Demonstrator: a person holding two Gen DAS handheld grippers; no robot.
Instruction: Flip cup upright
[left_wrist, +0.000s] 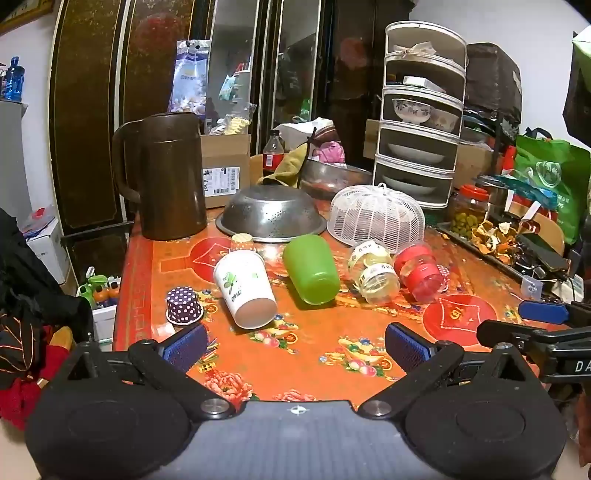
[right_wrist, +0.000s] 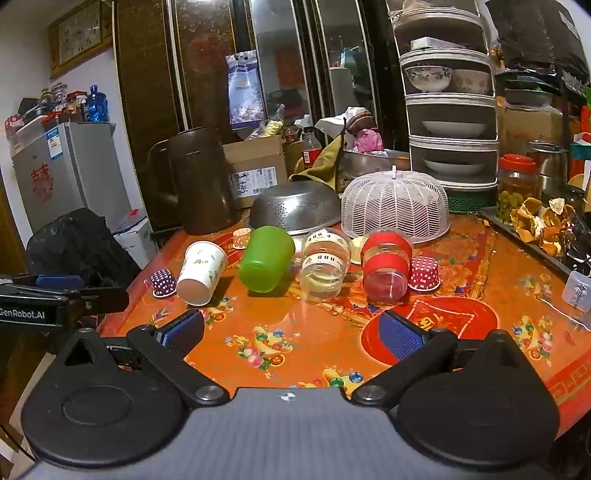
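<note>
A row of 4 cups lies tipped on its sides across the middle of the orange floral tablecloth (left_wrist: 314, 354): a white paper cup with a green leaf print (left_wrist: 245, 291) (right_wrist: 201, 272) at the left, mouth toward the cameras; just beside it a green plastic cup (left_wrist: 311, 268) (right_wrist: 265, 258); then a clear plastic cup with yellow printed bands (left_wrist: 373, 271) (right_wrist: 325, 263); then a clear plastic cup with red bands (left_wrist: 419, 271) (right_wrist: 386, 266).

A small purple polka-dot paper cup (left_wrist: 183, 305) (right_wrist: 163, 283) sits mouth-down left of the white one, and a small red polka-dot paper cup (right_wrist: 424, 273) sits mouth-down right of the red-banded one.

Behind the row are an upturned steel colander (left_wrist: 271, 213), a white mesh food cover (left_wrist: 376, 214) and a tall brown plastic jug (left_wrist: 164, 175).

The left gripper (left_wrist: 297, 345) hangs spread wide, near the white and green cups but touching nothing. The right gripper (right_wrist: 291, 332) is likewise spread and empty, short of the red-banded cup.
</note>
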